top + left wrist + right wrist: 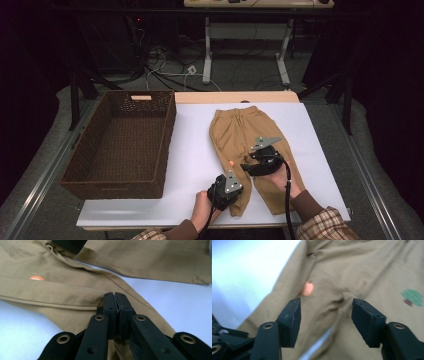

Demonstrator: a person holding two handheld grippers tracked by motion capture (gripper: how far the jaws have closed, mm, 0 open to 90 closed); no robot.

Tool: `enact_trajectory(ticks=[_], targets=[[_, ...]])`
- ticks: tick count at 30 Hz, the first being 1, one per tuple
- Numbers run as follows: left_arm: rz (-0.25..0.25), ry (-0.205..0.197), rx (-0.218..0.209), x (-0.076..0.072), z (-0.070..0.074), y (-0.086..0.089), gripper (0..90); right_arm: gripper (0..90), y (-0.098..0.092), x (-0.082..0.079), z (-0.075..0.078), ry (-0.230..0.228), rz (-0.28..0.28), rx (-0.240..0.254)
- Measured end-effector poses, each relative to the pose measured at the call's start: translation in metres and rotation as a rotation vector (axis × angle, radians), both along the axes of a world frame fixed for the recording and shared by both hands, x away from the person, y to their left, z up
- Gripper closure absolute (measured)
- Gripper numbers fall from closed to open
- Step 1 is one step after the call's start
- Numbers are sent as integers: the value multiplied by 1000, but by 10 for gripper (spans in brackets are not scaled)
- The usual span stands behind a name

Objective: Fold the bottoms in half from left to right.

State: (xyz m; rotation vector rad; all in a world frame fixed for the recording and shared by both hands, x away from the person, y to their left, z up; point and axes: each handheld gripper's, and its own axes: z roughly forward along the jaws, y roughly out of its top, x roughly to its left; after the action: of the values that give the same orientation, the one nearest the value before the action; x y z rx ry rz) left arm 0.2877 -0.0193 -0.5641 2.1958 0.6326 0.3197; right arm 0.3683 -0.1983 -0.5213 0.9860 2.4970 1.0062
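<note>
Trousers (239,145) lie flat on bench (190,150), right of empty basket (122,140) | left claw (115,302) clamped on trouser leg hem | right claw (325,320) apart above crotch, gripping nothing | folding barely begun, basket unfilled

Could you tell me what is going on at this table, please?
A person is handling tan trousers spread on a white table, a gripper in each hand. The left gripper is shut on the fabric of one leg near its hem. The right gripper hovers over the crotch with its jaws apart. A brown wicker basket stands beside them.
</note>
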Motion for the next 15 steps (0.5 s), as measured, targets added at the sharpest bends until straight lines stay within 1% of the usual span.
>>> enact_trajectory(ticks=[2,4,6,8,10,12,15], targets=[[0,-7,0,0,0,0,875,438,6,1,-2,5,20,-7],[-5,-3,4,-1,0,-1,873,456,11,3,-5,19,35,-13],[-18,2,14,0,0,-2,871,467,15,4,-7,33,45,-9],[-20,16,11,1,0,-2,870,474,18,5,-7,50,48,2],[-25,21,10,2,0,-2,870,482,20,7,-8,63,56,8],[-24,16,12,2,0,-2,870,486,22,8,-9,79,67,26],[-27,19,10,2,0,-2,870,487,29,8,-12,96,84,19]])
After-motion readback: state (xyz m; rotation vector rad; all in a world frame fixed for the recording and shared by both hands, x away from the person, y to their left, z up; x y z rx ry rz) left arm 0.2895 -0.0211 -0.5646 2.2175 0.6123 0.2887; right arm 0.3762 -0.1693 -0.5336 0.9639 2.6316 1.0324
